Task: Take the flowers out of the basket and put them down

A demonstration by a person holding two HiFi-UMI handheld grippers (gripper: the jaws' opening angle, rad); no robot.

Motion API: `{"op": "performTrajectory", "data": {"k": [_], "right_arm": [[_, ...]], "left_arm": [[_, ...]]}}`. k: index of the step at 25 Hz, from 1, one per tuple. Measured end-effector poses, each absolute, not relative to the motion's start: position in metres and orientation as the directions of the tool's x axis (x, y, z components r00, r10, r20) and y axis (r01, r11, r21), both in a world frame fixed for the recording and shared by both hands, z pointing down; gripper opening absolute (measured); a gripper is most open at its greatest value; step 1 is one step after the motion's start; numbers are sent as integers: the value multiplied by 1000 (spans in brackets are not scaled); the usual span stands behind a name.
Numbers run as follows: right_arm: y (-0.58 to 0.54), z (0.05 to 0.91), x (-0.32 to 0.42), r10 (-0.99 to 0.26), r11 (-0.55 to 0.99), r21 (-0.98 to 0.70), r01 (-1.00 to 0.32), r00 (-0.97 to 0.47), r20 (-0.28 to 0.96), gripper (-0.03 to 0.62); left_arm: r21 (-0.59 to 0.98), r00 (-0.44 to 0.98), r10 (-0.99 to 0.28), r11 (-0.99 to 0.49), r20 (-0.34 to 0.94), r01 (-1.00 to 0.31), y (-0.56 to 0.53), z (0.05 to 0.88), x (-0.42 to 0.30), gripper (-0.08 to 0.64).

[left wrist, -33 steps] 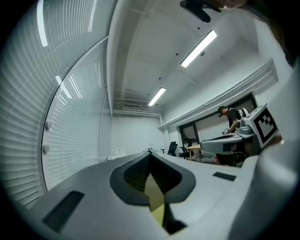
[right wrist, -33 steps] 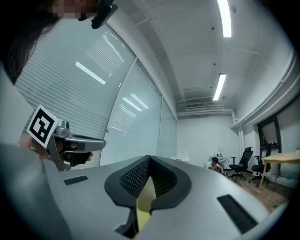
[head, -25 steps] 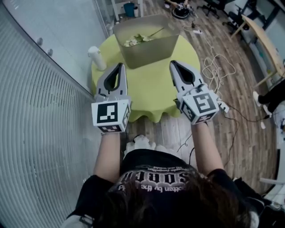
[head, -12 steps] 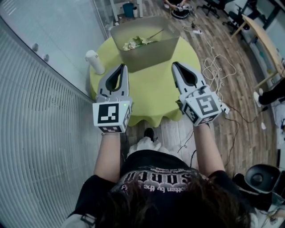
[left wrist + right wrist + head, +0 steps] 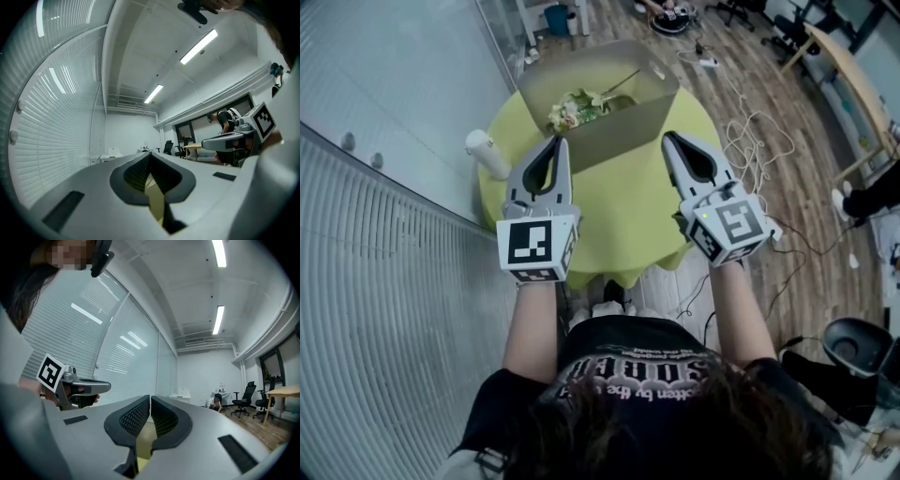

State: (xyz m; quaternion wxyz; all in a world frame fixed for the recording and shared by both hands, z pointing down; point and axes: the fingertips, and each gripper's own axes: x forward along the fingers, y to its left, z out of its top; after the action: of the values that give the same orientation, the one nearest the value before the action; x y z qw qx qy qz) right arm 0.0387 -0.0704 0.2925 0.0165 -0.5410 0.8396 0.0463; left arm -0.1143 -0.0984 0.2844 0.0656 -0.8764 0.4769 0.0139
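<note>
The flowers, pale blooms with green stems, lie inside the grey basket, gathered towards its 9 o'clock end. The basket stands on the 12 o'clock side of the round desk, which is covered in yellow-green cloth. The left tongs and the right tongs are held level over the desk, side by side, with their tips pointing at 12 o'clock near the basket's near wall. Both are closed with nothing between the jaws. A white bottle stands at the desk's 9 o'clock edge. Cables lie on the wooden floor at 2 o'clock.
</note>
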Motion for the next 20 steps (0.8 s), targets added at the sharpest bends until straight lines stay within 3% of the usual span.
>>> {"op": "performTrajectory", "data": {"k": [20], "right_arm": [[-165, 292, 34, -882, 467, 41, -883, -469, -46, 32]], "left_arm": [[-140, 592, -805, -581, -46, -802, -199, 276, -105, 5]]}}
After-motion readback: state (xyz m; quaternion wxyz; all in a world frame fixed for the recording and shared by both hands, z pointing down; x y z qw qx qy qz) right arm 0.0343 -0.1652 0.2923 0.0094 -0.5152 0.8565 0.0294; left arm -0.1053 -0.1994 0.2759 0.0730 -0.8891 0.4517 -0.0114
